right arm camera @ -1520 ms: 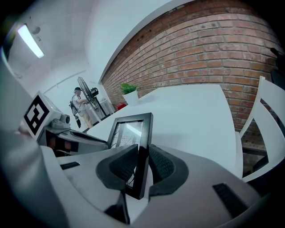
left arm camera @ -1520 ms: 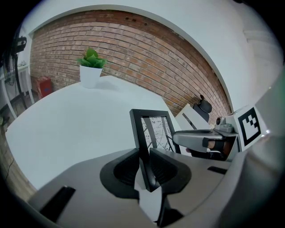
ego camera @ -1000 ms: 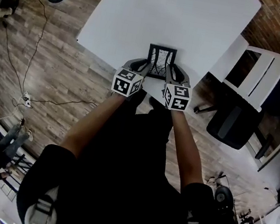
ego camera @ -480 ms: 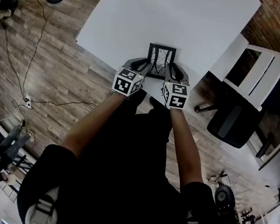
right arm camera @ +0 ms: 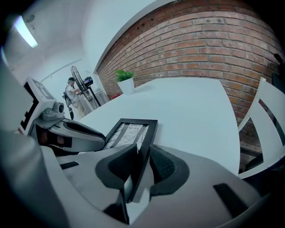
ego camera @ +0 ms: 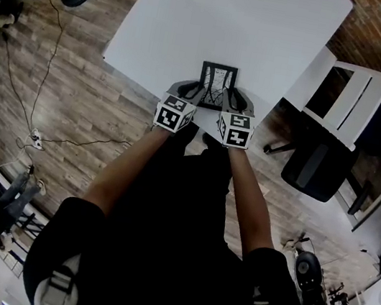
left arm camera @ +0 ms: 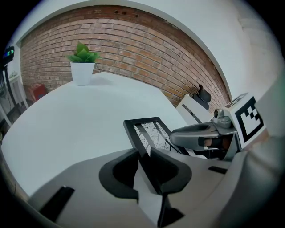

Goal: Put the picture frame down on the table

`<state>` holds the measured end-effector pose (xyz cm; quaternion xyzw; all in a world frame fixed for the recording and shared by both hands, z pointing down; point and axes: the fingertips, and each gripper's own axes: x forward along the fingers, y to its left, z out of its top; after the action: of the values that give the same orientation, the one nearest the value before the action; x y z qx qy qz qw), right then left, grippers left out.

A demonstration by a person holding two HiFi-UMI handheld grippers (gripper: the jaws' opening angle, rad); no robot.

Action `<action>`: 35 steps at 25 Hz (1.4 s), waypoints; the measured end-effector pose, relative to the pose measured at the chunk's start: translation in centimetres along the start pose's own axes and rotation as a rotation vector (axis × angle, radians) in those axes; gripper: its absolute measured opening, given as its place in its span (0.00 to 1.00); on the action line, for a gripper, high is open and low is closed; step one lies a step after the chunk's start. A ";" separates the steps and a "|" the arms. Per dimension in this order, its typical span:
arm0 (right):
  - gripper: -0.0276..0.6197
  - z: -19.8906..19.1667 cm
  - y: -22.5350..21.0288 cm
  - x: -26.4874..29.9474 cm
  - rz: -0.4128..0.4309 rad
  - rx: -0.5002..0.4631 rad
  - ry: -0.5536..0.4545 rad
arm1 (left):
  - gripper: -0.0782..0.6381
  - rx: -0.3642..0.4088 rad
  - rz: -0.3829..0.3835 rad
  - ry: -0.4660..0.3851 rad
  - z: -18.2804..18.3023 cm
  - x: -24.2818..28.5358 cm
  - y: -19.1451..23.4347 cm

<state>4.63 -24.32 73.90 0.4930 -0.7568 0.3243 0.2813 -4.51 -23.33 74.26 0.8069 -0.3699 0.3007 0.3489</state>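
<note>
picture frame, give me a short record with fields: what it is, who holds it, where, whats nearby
object: black rectangular picture frame with a line-drawing print
held by: left gripper shut on its left edge, right gripper shut on its right edge
place: over the near edge of the white table
contact with table: cannot tell
nearby: green plant in white pot at the table's far end

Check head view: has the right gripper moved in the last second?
Yes, slightly. Against the table edge, the right gripper has edged inward toward the left gripper, both clamping the picture frame.
</note>
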 end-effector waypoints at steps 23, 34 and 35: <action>0.04 1.7 1.0 -3.1 0.009 -0.025 -0.058 | 0.19 -0.003 -0.084 -0.138 3.9 -3.6 -1.4; 0.04 0.7 1.9 -8.2 0.090 -0.042 -0.097 | 0.15 0.011 -0.062 -0.204 4.5 -8.2 -3.9; 0.04 0.7 2.0 -8.8 0.094 -0.050 -0.103 | 0.15 0.010 -0.057 -0.209 4.4 -8.5 -4.2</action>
<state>5.81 -19.34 66.47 0.4657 -0.8004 0.2925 0.2385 -4.78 -21.45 63.96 0.8457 -0.3795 0.2067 0.3131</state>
